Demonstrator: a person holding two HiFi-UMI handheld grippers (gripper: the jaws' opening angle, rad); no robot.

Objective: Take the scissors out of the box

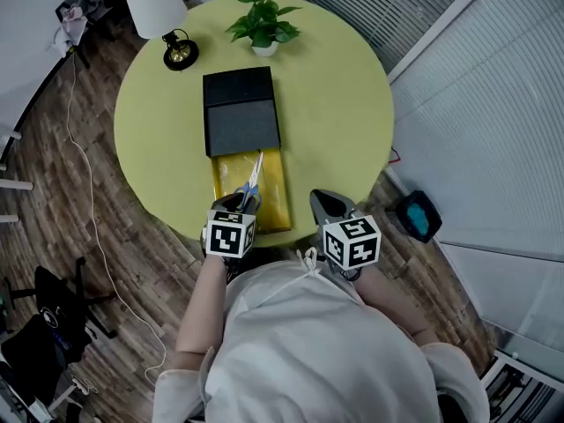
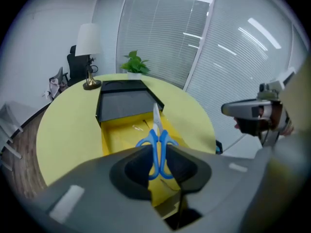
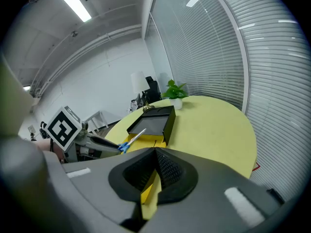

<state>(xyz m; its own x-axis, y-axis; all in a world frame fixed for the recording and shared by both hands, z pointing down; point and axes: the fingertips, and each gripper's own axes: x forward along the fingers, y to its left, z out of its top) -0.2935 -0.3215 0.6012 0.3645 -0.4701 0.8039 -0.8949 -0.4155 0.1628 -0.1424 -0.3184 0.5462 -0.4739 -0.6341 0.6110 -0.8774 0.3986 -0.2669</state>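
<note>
Round yellow-green table (image 1: 344, 104) on a wood floor, seen from above. At its 6 o'clock edge the left gripper (image 1: 242, 203) is clamped on the blue handles of the scissors (image 1: 254, 179), blades aimed at 12 and held up over the open yellow box (image 1: 275, 192). Just off the box's 3 o'clock side, the right gripper (image 1: 328, 203) has its jaws pinched together on nothing. Further out, a black lid (image 1: 240, 113) covers the box's 12 o'clock end, then a lamp (image 1: 157, 7) at 11 and a plant (image 1: 263, 23) at 12.

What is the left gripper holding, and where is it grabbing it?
The left gripper holds the scissors by their blue handles, which sit between its jaws. The blades point away, above the yellow box.
</note>
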